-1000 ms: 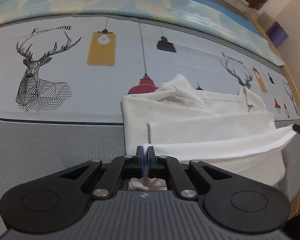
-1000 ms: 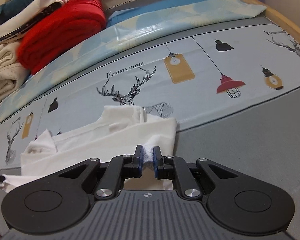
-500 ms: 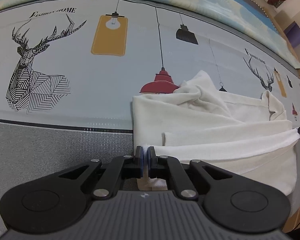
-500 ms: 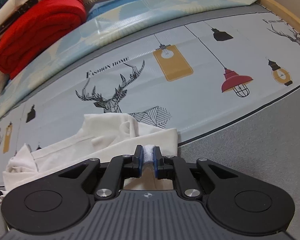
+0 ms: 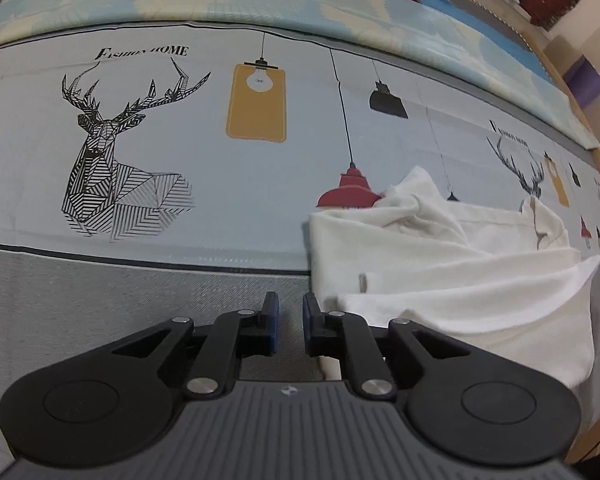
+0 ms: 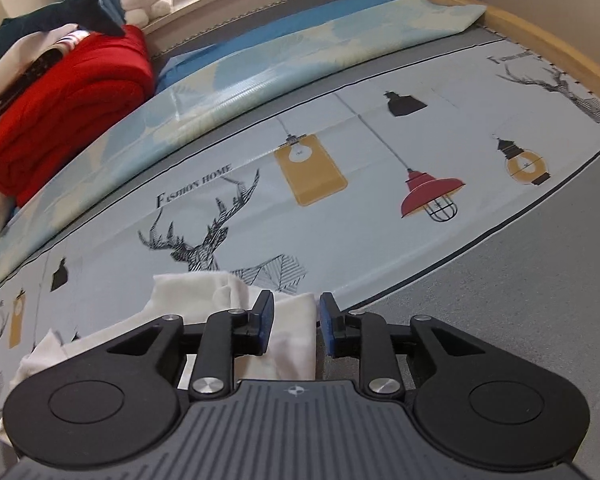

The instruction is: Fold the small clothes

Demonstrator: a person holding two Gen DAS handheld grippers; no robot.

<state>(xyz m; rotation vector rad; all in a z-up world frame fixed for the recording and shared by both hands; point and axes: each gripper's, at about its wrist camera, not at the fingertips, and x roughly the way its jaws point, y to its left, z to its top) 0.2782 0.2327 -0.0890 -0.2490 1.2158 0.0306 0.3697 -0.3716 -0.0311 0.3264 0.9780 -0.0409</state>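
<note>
Left gripper (image 5: 287,320): jaws parted, nothing between them, over the grey band of the printed mat (image 5: 204,168) at 6 o'clock of the left wrist view. Deer print (image 5: 112,160): on the mat at 9 o'clock of that view, a yellow lamp print (image 5: 257,103) to its right at about 12 o'clock. White garment (image 5: 440,264): small, partly folded in loose layers, lying on the mat at 3 to 4 o'clock, just beside the left gripper's right finger; its far corner meets a dark tip at the frame's 3 o'clock edge. Right wrist view: red folded blanket (image 6: 72,112) at 10 o'clock, on the bed beyond the mat, a dark shark plush (image 6: 60,12) above it. The white garment (image 6: 196,296) lies at 7 to 8 o'clock, one edge reaching under the right gripper (image 6: 296,320). Right gripper: jaws apart, cloth visible in the gap below them but not pinched. Red lamp print (image 6: 430,192): on the mat at 2 o'clock.
</note>
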